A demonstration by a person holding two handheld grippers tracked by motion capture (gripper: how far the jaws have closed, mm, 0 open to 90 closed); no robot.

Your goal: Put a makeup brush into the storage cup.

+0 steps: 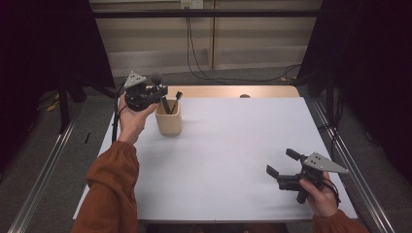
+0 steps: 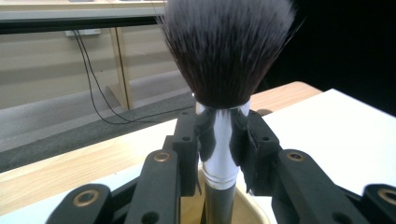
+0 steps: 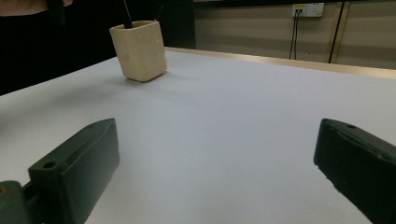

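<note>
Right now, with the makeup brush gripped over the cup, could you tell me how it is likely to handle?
The makeup brush is probably stiff: its handle stands upright between the left hand-held gripper's pads. The shiny metal collar may be slippery. The full bristle head looks soft and light, so it likely won't tip the beige cup once resting inside.

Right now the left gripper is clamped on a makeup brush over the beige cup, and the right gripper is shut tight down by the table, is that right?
Not quite. The right gripper is open, not shut: the right gripper view shows its jaws far apart with nothing between them. The rest holds: the left gripper clamps the makeup brush by its silver collar over the beige cup.
</note>
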